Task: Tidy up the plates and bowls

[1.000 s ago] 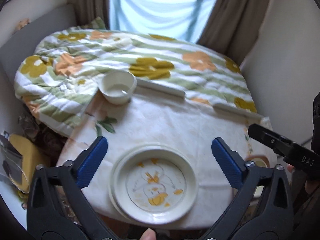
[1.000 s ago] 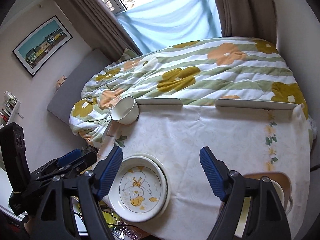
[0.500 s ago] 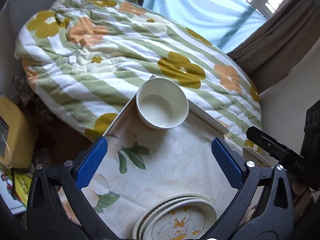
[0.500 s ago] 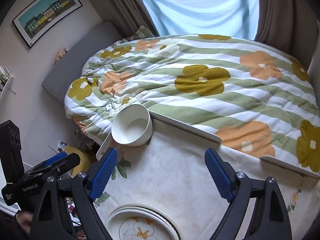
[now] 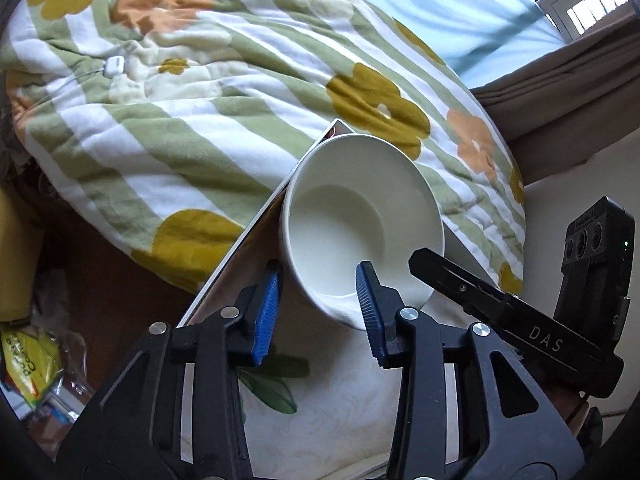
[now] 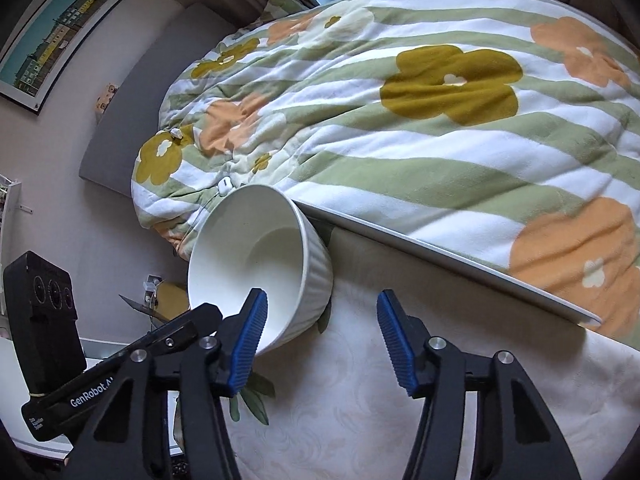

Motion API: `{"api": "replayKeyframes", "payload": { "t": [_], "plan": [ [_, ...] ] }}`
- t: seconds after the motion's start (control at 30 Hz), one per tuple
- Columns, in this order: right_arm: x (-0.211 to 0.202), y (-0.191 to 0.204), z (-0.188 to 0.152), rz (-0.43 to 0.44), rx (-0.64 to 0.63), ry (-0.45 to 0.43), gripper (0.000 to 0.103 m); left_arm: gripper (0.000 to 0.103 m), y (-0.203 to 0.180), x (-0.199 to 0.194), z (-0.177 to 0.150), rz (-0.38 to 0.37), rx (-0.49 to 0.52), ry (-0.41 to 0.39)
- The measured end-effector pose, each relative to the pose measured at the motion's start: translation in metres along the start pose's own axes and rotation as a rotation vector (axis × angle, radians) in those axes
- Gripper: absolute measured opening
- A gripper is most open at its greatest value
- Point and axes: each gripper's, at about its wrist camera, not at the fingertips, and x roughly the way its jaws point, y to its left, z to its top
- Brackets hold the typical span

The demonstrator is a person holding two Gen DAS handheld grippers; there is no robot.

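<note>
Change: left tongs (image 5: 318, 308) have narrowed and closed in, now straddling the near rim of the white bowl (image 5: 360, 228), one finger inside; plates gone from both views | Bowl: counter (image 6: 400, 400) corner, beside flowered quilt (image 6: 400, 120) | Right tongs (image 6: 322, 338): half-open, holding nothing, beside bowl | Right view only: framed picture (image 6: 52, 28)

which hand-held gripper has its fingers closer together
The left hand-held gripper: its blue fingers sit narrowed, one on either side of the white bowl's near rim, while the right hand-held gripper is spread wider.
</note>
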Motion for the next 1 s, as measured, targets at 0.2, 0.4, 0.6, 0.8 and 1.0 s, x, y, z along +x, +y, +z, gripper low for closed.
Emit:
{"api": "replayKeyframes", "payload": {
  "t": [0.2, 0.4, 0.6, 0.8, 1.0],
  "plan": [
    [0.019, 0.005, 0.006, 0.006, -0.015, 0.011, 0.024, 0.020, 0.009, 0.008, 0.004, 0.012, -0.005, -0.015],
    [0.019, 0.007, 0.004, -0.006, -0.024, -0.006, 0.021, 0.020, 0.006, 0.007, 0.003, 0.033, 0.027, -0.029],
    [0.016, 0.007, 0.001, -0.005, -0.034, -0.012, 0.021, 0.020, -0.001, -0.004, 0.000, 0.055, 0.073, -0.068],
    [-0.004, 0.015, -0.006, 0.011, -0.049, -0.071, 0.021, 0.020, -0.018, -0.028, -0.009, 0.075, 0.131, -0.124],
    [-0.048, 0.023, -0.026, 0.023, -0.065, -0.142, 0.021, 0.020, -0.044, -0.066, -0.033, 0.072, 0.175, -0.180]
  ]
}}
